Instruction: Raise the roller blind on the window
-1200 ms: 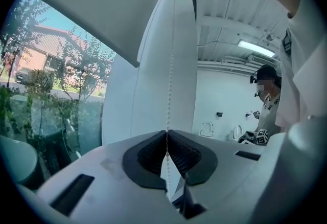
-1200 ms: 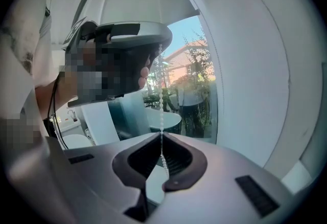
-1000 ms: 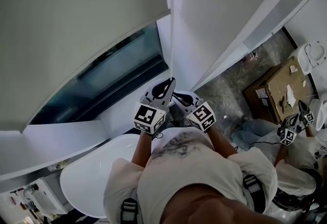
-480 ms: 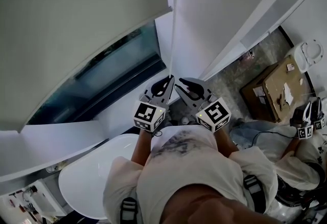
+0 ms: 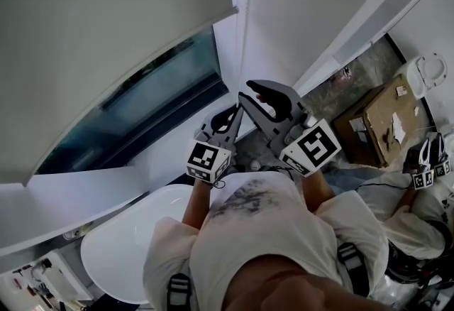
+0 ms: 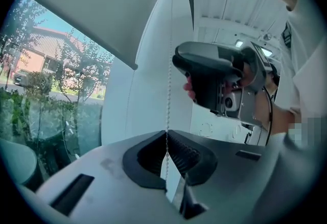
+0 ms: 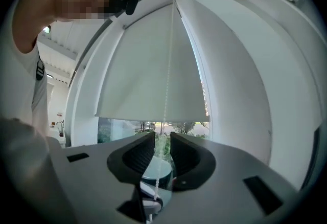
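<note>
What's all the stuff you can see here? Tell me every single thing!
roller blind: one, pale grey, covering the upper part of the window.
bead chain: one, white, hanging by the blind's right edge.
window glass: one pane, bare below the blind, trees outside.
basin: one, white, lower left under the window.
cardboard box: one, brown, on the floor at right.
other person: one, white top, far right.
left tongs: one, grey, shut on the bead chain.
right tongs: one, grey, open, chain running between its jaws.
</note>
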Available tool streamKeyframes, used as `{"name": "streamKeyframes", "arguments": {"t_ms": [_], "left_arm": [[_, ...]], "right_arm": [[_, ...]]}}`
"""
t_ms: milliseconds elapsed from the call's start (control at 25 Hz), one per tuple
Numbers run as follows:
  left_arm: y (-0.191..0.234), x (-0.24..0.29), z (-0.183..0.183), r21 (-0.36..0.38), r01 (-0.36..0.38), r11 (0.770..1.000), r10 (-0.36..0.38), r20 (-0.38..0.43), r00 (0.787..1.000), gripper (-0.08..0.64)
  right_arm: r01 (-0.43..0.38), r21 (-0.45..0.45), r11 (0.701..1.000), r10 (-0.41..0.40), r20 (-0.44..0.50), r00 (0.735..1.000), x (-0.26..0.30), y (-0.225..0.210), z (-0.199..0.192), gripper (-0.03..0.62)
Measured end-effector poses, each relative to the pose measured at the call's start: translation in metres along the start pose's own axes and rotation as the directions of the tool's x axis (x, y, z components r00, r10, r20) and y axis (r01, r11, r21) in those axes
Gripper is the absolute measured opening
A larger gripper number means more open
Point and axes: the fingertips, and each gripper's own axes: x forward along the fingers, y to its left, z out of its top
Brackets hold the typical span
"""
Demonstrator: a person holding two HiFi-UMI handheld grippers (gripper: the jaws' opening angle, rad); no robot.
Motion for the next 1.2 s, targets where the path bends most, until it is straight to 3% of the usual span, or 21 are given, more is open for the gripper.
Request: {"name": "streamKeyframes", "arguments": {"t_ms": [320, 480, 880, 1080, 1200], "left_arm": [[0.000, -0.010, -0.004, -0.008, 0.017, 1.000, -0.017, 0.012, 1.000, 0.012], [-0.005, -0.011, -0.002, -0.005, 0.028, 1.000, -0.027, 0.019, 0.999, 0.012], [0.003, -0.011, -0.005, -0.009, 0.033, 0.999, -0.032, 0.041, 0.999, 0.011], [0.006, -0.024, -0.020, -0.012, 0.030, 0.999, -0.030, 0.015, 0.999, 0.011], [0.003, -0.007, -0.031, -0.017, 0.030, 0.999, -0.030, -0.005, 1.000, 0.011]], "right_arm": [[-0.045, -0.047, 0.998, 0.050, 0.094, 0.994, 0.021, 0.011, 0.046, 0.138], [-0.026, -0.068, 0.997, 0.033, 0.105, 0.994, 0.019, 0.010, 0.061, 0.079], [0.007, -0.070, 0.998, 0.000, 0.100, 0.995, 0.023, 0.004, 0.055, 0.063], [0.020, -0.096, 0.995, -0.013, 0.078, 0.997, 0.028, 0.020, 0.040, 0.063], [0.023, -0.093, 0.995, -0.017, 0.067, 0.998, 0.021, 0.008, 0.027, 0.061]]}}
